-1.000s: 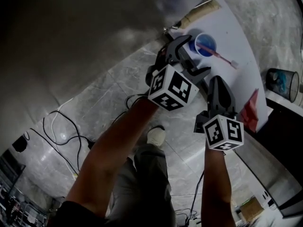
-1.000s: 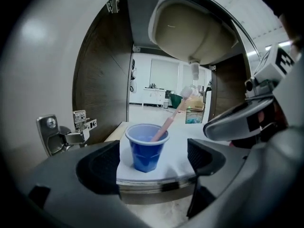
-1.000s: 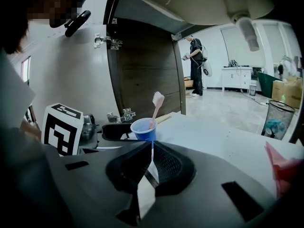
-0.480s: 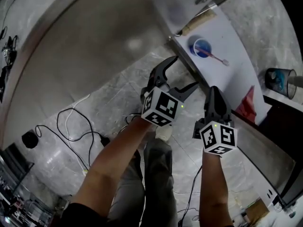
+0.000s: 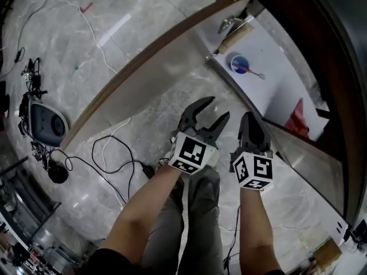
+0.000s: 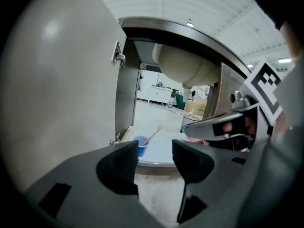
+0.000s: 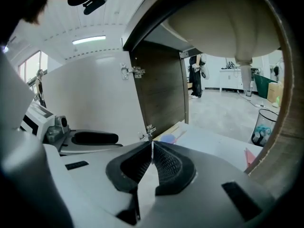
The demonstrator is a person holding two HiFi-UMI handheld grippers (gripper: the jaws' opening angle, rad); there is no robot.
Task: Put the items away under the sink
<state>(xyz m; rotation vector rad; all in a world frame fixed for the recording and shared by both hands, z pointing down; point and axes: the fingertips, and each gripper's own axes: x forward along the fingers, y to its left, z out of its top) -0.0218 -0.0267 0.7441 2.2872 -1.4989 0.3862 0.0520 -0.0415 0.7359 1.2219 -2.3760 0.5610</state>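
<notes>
Marble floor (image 5: pixel 143 96); open under-sink cabinet (image 7: pixel 161 94), upper right. Blue cup (image 5: pixel 239 65) with toothbrush (image 5: pixel 256 71): on white shelf (image 5: pixel 275 87) inside. Left claw (image 5: pixel 218 107): apart, just been closing, empty. Right claw (image 5: pixel 250 115): together, empty. Advice: back out clear of door (image 6: pixel 57 103).

I could read no text, label or number anywhere; the marker cubes (image 5: pixel 190 152) carried only black-and-white square patterns.

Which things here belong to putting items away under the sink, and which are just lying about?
Job: round blue plastic cup, pink toothbrush in it, flat red item, white cabinet shelf.
Lying about: black floor cables, grey oval device, dark mesh bin.
</notes>
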